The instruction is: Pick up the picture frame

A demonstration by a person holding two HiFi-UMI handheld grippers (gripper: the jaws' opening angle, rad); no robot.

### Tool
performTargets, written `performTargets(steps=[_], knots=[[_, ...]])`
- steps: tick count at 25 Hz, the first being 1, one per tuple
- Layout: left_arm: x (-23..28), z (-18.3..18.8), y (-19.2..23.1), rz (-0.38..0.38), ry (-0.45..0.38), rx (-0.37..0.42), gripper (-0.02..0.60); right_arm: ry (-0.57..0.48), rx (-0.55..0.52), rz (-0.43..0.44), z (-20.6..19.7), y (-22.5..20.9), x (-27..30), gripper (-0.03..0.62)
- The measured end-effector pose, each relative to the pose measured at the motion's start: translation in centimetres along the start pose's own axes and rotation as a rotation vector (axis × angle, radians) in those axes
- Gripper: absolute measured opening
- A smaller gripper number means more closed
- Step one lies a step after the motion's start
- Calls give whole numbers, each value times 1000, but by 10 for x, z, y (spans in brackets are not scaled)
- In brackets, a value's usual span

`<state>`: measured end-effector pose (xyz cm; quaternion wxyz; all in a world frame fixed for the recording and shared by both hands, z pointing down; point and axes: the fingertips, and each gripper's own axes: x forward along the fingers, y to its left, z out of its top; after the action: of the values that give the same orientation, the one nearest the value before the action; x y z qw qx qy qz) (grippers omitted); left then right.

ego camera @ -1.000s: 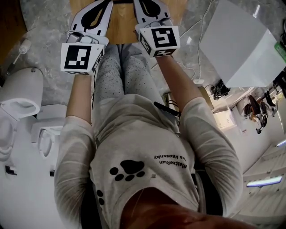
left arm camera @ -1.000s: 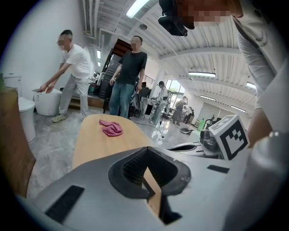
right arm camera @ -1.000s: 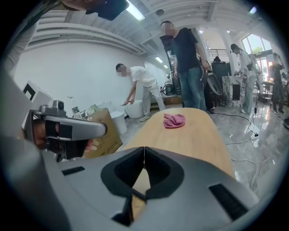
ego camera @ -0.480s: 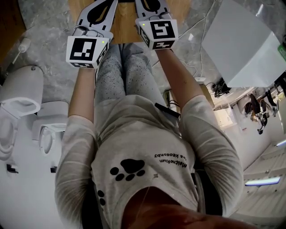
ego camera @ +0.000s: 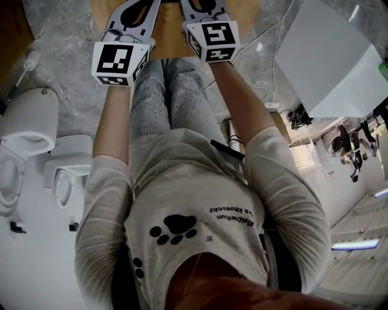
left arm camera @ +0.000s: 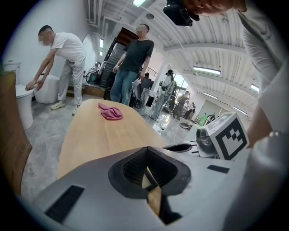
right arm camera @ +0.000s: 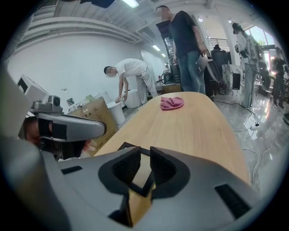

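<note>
The picture frame (right arm camera: 142, 178), black-edged with a pale face, lies flat on the near end of the wooden table (right arm camera: 194, 131). Part of it shows through the gap of my right gripper (right arm camera: 145, 152). That gripper's jaws are opening, and the pads stand apart over the frame without pressing it. My left gripper (left arm camera: 146, 168) hovers beside it with its pads together and nothing held. In the head view both grippers, left (ego camera: 134, 7) and right (ego camera: 203, 6), reach over the table's near edge (ego camera: 170, 37); the frame is hidden there.
A pink cloth (right arm camera: 171, 103) lies at the table's far end. People stand beyond it. On the floor to the left are white toilets (ego camera: 30, 127) and a cardboard box (right arm camera: 92, 113). A large white box (ego camera: 327, 60) and cables lie to the right.
In the head view both grippers have slid toward the top of the picture, lower and farther over the table. The arms are stretched out a little more.
</note>
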<state>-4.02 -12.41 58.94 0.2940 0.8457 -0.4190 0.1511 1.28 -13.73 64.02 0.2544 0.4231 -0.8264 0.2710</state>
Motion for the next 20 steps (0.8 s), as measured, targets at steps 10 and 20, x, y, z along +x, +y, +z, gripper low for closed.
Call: performTargets(steps=[10, 20], knots=[[15, -11, -1, -20, 34, -8, 8, 65, 63, -11, -19, -7, 9, 95], [24, -27, 2, -16, 80, -41, 8, 135, 125, -40, -40, -11, 18, 107]])
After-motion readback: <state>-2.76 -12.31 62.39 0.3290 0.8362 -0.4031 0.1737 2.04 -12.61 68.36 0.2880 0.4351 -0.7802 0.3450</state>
